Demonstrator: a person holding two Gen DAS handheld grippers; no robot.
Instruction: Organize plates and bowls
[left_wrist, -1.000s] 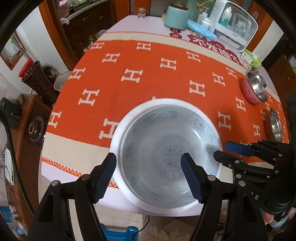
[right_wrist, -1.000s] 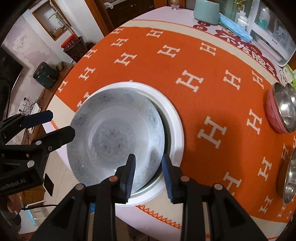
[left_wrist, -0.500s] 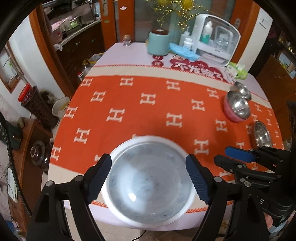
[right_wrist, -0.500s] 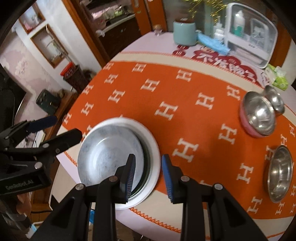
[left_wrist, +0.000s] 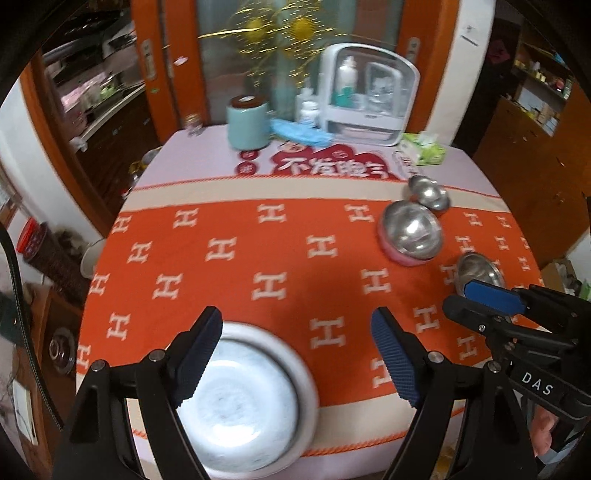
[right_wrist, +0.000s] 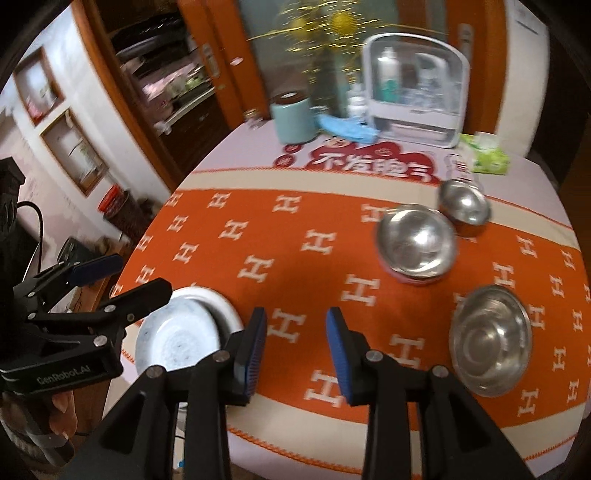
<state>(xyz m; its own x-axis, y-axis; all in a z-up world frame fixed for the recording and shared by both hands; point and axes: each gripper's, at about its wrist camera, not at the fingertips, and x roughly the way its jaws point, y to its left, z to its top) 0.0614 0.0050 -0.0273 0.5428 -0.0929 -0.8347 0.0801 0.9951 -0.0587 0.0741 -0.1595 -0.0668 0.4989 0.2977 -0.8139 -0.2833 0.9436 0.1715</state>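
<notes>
Patterned bowl (left_wrist: 243, 410) nested in white plate (left_wrist: 308, 373), near-left worktop (left_wrist: 207, 166) edge. 3 steel bowls far right; nearest (right_wrist: 489, 339). Left tool (left_wrist: 295, 365) wide open, empty; right tool (right_wrist: 295, 354) part-open, empty. Advice: grip rim squarely, lift level.

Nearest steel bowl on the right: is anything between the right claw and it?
Nothing visible. The right claw is open over bare orange H-patterned cloth, and only cloth lies between it and the plain steel bowl. The pink-based steel bowl sits farther back, off that line.
</notes>
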